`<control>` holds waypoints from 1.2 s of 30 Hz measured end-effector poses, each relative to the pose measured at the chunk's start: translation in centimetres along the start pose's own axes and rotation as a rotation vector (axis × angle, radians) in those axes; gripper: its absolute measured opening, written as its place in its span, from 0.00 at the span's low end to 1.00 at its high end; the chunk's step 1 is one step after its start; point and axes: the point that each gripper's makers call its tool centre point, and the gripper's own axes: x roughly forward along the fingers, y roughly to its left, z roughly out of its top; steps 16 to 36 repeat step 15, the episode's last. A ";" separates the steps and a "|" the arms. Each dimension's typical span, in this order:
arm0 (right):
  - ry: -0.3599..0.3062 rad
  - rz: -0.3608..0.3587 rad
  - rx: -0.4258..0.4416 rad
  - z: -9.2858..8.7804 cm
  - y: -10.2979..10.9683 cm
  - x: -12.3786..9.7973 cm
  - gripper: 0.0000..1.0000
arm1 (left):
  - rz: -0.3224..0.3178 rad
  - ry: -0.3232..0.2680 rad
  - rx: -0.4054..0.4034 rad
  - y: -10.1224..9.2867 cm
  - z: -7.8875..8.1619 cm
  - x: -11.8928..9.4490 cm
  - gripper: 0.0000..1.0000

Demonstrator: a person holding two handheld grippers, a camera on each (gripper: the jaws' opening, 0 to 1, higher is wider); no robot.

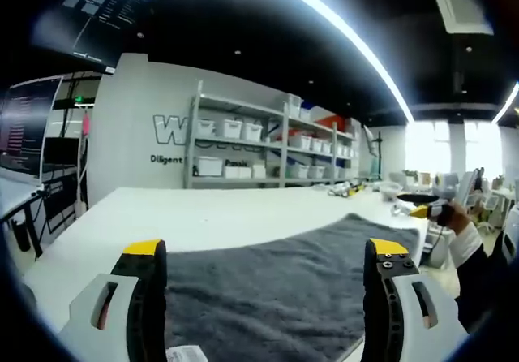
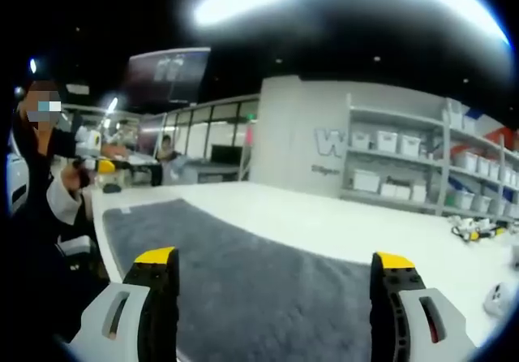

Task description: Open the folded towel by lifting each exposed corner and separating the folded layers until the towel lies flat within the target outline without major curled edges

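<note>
A dark grey towel (image 1: 284,285) lies spread on the white table (image 1: 186,216), with a white label (image 1: 186,352) at its near edge. My left gripper (image 1: 266,252) hovers over the towel, open, its yellow-tipped jaws wide apart with nothing between them. In the right gripper view the same towel (image 2: 259,281) stretches away to a corner at the left. My right gripper (image 2: 276,260) is likewise open above it and holds nothing.
A person (image 1: 474,252) at the table's edge holds a yellow-tipped tool (image 1: 422,210); the person (image 2: 49,208) also appears at the left of the right gripper view. Shelves of white bins (image 1: 268,147) line the back wall. Small items (image 2: 474,230) lie on the table.
</note>
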 end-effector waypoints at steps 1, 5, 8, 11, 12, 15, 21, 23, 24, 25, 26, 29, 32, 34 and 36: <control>0.002 0.001 0.003 0.0 0.0 0.0 1.00 | -0.001 0.002 -0.007 0.1 -0.1 -0.1 1.00; 0.004 -0.008 0.000 0.2 0.1 -0.1 1.00 | 0.018 0.026 0.004 0.7 -0.4 -0.5 1.00; -0.009 -0.008 -0.006 0.8 0.2 -0.3 1.00 | 0.024 0.005 -0.020 1.1 0.1 -0.7 1.00; -0.034 -0.013 0.015 1.6 0.2 -0.6 1.00 | 0.011 0.015 -0.037 1.0 -0.2 -0.7 0.98; -0.035 -0.019 0.028 1.6 0.1 -0.6 1.00 | 0.017 0.023 -0.044 1.0 -0.5 -0.5 1.00; -0.027 -0.024 0.022 1.4 -0.1 -0.5 1.00 | 0.016 0.033 -0.058 1.0 -0.8 -0.2 1.00; -0.027 -0.024 0.022 1.4 -0.1 -0.5 1.00 | 0.016 0.033 -0.058 1.0 -0.8 -0.2 1.00; -0.027 -0.024 0.022 1.4 -0.1 -0.5 1.00 | 0.016 0.033 -0.058 1.0 -0.8 -0.2 1.00; -0.027 -0.024 0.022 1.4 -0.1 -0.5 1.00 | 0.016 0.033 -0.058 1.0 -0.8 -0.2 1.00; -0.027 -0.024 0.022 1.4 -0.1 -0.5 1.00 | 0.016 0.033 -0.058 1.0 -0.8 -0.2 1.00; -0.027 -0.024 0.022 1.4 -0.1 -0.5 1.00 | 0.016 0.033 -0.058 1.0 -0.8 -0.2 1.00; -0.027 -0.024 0.022 1.4 -0.1 -0.5 1.00 | 0.016 0.033 -0.058 1.0 -0.8 -0.2 1.00; -0.027 -0.024 0.022 1.4 -0.1 -0.5 1.00 | 0.016 0.033 -0.058 1.0 -0.8 -0.2 1.00; -0.027 -0.024 0.022 1.4 -0.1 -0.5 1.00 | 0.016 0.033 -0.058 1.0 -0.8 -0.2 1.00; -0.027 -0.024 0.022 1.4 -0.1 -0.5 1.00 | 0.016 0.033 -0.058 1.0 -0.8 -0.2 1.00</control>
